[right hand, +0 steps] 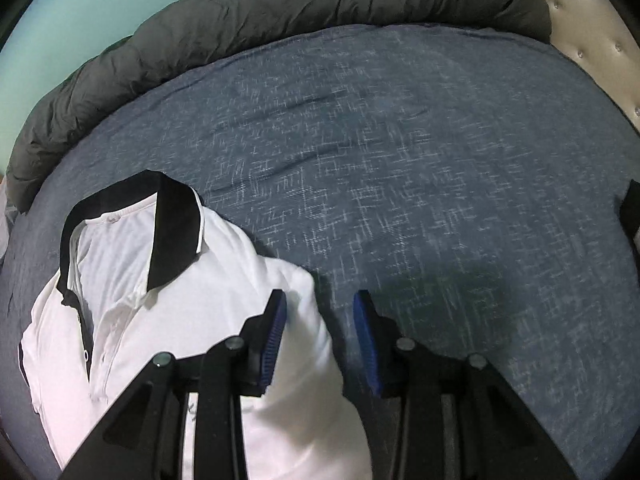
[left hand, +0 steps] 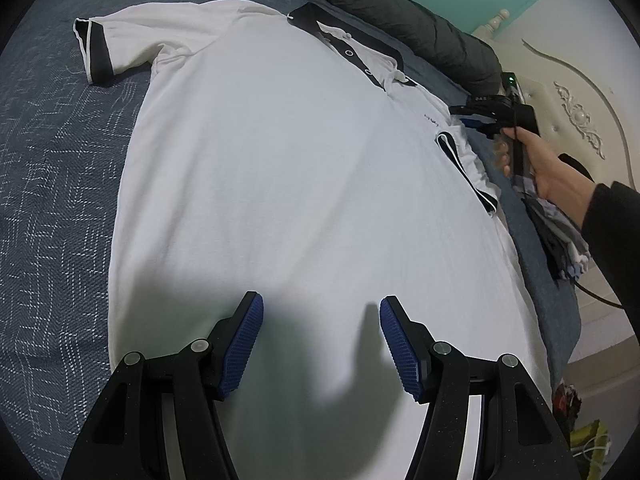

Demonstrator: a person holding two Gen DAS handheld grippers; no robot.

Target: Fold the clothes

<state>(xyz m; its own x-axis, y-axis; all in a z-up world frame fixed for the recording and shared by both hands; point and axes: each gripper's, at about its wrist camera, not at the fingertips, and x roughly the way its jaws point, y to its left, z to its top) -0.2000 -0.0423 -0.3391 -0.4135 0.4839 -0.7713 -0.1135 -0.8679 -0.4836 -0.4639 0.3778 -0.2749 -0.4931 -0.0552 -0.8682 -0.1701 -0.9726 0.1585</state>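
We see a white polo shirt [left hand: 280,160] with a black collar [right hand: 176,232] and black sleeve cuffs spread face up on a blue patterned bedspread [right hand: 440,160]. Small dark lettering sits on its chest near the folded sleeve, too small for us to read.

The left gripper [left hand: 320,340] hovers over the shirt's lower part with its blue pads [left hand: 244,344] set wide apart and nothing between them. The right gripper [right hand: 320,336] stands at a narrow gap over the shirt's shoulder edge – the cloth seems to lie just under the pads, not pinched, though we cannot be sure.

Only the left wrist view shows the whole shirt, the person's hand [left hand: 548,176] and dark sleeve holding the right gripper, a pile of clothes [left hand: 560,240] beyond it, and a cream headboard [left hand: 580,120]. The right wrist view shows a rolled grey quilt [right hand: 280,20] along the bed's far side.
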